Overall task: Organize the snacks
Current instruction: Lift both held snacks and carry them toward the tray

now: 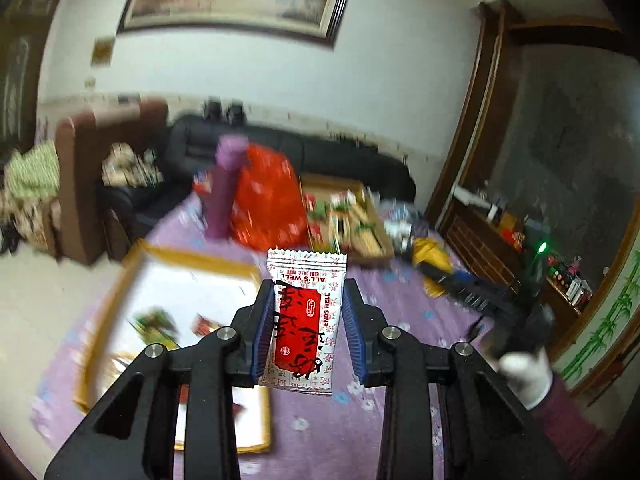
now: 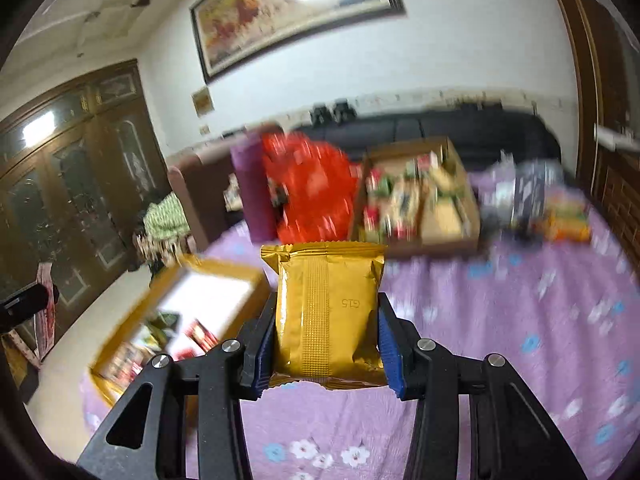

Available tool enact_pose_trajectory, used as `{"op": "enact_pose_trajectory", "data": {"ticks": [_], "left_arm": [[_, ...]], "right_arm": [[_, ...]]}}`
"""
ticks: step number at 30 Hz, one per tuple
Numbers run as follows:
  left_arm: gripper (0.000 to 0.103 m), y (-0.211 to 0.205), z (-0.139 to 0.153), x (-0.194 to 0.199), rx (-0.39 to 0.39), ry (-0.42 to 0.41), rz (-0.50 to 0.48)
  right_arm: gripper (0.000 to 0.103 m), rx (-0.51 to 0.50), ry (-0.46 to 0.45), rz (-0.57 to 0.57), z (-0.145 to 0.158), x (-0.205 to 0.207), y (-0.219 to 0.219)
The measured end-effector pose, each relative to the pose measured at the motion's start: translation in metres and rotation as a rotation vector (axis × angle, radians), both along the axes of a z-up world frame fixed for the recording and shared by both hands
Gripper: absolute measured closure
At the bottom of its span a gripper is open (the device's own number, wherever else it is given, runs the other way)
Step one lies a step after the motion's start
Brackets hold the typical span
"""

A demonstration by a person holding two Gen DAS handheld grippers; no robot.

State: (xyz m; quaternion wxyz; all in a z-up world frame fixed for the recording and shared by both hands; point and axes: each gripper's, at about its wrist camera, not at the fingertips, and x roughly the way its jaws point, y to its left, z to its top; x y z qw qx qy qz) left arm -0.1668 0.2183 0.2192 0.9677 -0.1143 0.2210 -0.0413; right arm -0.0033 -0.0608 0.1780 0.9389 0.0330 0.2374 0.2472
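Observation:
My left gripper (image 1: 307, 300) is shut on a red and white snack packet (image 1: 305, 320) and holds it above the purple flowered tablecloth (image 1: 400, 360). My right gripper (image 2: 326, 320) is shut on a gold snack packet (image 2: 328, 312), also held above the cloth. A gold-rimmed white tray (image 1: 192, 292) with a few snacks lies at the left; it also shows in the right wrist view (image 2: 200, 292). A cardboard box (image 1: 348, 216) full of mixed snacks sits farther back, and shows in the right wrist view (image 2: 420, 196). In the left wrist view the other gripper (image 1: 528, 300) and a white-gloved hand (image 1: 524, 372) are at the right.
A red bag (image 1: 268, 196) and a purple cylinder (image 1: 224, 188) stand at the back of the table. Loose packets (image 2: 536, 196) lie right of the box. A dark sofa (image 1: 280, 140) is behind the table, wooden cabinets at the sides. The view is motion-blurred.

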Motion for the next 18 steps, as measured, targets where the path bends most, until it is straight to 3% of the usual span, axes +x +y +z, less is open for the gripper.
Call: {"op": "enact_pose_trajectory", "data": {"ticks": [4, 11, 15, 18], "left_arm": [[0.073, 0.022, 0.053, -0.033, 0.092, -0.095, 0.068], [0.072, 0.067, 0.128, -0.052, 0.275, -0.167, 0.281], [0.072, 0.088, 0.149, -0.045, 0.356, -0.161, 0.401], [0.072, 0.105, 0.141, -0.034, 0.380, -0.141, 0.450]], "right_arm": [[0.058, 0.030, -0.127, 0.021, 0.100, -0.028, -0.004], [0.058, 0.078, -0.320, 0.002, 0.250, -0.072, 0.010], [0.058, 0.102, -0.355, -0.008, 0.299, -0.081, 0.028], [0.058, 0.086, -0.322, 0.008, 0.294, -0.076, 0.046]]}}
